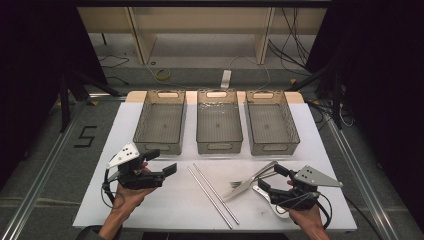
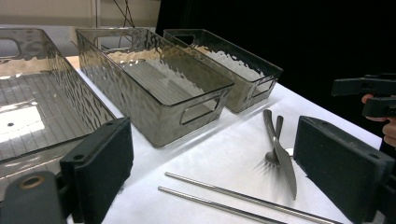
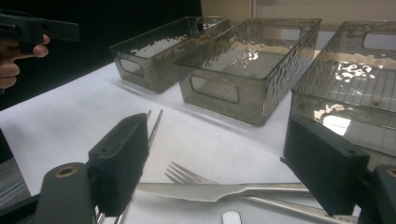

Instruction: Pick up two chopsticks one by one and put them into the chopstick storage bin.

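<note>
Two metal chopsticks (image 1: 212, 195) lie side by side on the white board (image 1: 150, 210), in the middle. To their right a knife (image 1: 245, 186), a fork (image 1: 234, 184) and a spoon (image 1: 265, 196) lie together. My left gripper (image 1: 162, 161) hovers left of the chopsticks, open, with nothing between its pads. In the left gripper view the chopsticks (image 2: 224, 191) and knife (image 2: 285, 163) lie beyond its jaws. My right gripper (image 1: 271, 178) stands open just over the cutlery handles. In the right gripper view the knife (image 3: 196, 191) and fork (image 3: 182, 175) lie low between its pads, untouched.
Three smoky clear bins stand in a row at the back of the board: left (image 1: 141, 120), middle (image 1: 218, 146) and right (image 1: 272, 146). All look bare inside. The board's front edge is near the hands. Dark floor, metal rails and cables surround the table.
</note>
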Action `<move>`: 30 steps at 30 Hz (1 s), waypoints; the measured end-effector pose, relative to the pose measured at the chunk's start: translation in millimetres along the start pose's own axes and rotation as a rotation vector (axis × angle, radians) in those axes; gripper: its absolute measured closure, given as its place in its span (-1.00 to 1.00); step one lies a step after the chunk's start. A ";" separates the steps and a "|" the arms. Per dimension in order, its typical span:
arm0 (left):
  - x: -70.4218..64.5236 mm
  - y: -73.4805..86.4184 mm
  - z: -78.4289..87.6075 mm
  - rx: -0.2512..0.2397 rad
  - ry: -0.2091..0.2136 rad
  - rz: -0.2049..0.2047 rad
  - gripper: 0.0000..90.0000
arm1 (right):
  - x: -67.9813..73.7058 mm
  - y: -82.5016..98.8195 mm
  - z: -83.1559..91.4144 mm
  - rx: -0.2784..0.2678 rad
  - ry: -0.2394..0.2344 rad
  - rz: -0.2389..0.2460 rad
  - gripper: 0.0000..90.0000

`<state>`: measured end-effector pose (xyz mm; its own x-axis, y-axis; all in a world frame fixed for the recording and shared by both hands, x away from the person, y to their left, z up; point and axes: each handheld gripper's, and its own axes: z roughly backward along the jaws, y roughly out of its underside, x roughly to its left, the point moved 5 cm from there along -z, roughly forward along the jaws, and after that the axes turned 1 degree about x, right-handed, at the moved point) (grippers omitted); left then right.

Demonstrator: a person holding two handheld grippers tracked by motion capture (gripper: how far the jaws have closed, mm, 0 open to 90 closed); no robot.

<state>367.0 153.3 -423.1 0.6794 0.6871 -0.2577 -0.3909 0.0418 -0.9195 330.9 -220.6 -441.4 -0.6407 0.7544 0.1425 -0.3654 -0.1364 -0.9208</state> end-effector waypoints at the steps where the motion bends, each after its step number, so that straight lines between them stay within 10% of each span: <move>1: -0.1 0.0 -0.1 0.000 0.000 -0.001 -0.74 | 0.1 -0.2 0.0 0.002 0.000 0.001 -0.48; 16: -0.6 -1.0 -0.2 -0.004 0.000 0.000 -0.74 | 6.3 -1.3 -4.2 0.091 0.015 0.062 -0.38; 30: -1.3 -1.0 -0.4 0.002 -0.001 -0.009 -0.74 | 50.6 5.5 -32.7 0.426 -0.082 0.151 -0.20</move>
<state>366.7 152.0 -422.0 0.6826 0.6871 -0.2489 -0.3856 0.0494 -0.9213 318.5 -162.1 -451.1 -0.7534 0.6547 0.0620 -0.4974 -0.5057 -0.7049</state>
